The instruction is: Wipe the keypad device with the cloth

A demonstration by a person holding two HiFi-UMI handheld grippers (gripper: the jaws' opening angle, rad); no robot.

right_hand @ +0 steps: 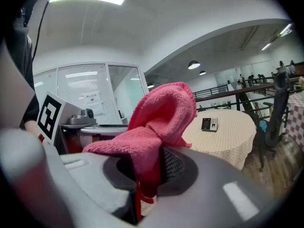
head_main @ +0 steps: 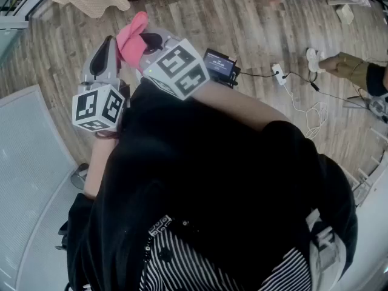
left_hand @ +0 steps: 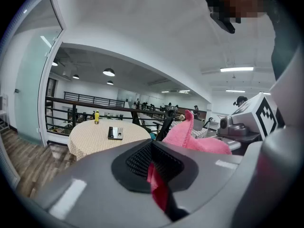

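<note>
Your left gripper [left_hand: 157,177] is shut on the pink cloth [right_hand: 159,122]: in the left gripper view a fold of it is pinched in the seam between the two dark ribbed pads, and a loose flap stands up past the jaws to the right. Your right gripper [right_hand: 142,182] is clamped on the same cloth. In its view the fabric comes up out of the closed pads and bunches into a thick, rounded hump above them, with a thin edge hanging down in the gap.

From the head view you hold both grippers close together in front of your body, marker cubes toward you, with the cloth standing between and above their tips over the wooden floor [head_main: 254,17]. The cloth is terry-like, nubby and bright pink.

The keypad device [right_hand: 209,124] is well apart from both grippers. It lies flat on top of a round counter [right_hand: 228,137] covered in a beige checked covering. It is a small, flat, dark rectangle, and the half to the right in the right gripper view is a lighter panel of keys. In the left gripper view it sits near the middle of the counter, with a small yellow bottle [left_hand: 96,116] standing farther back to its left. Neither gripper nor the cloth touches the device.
</note>
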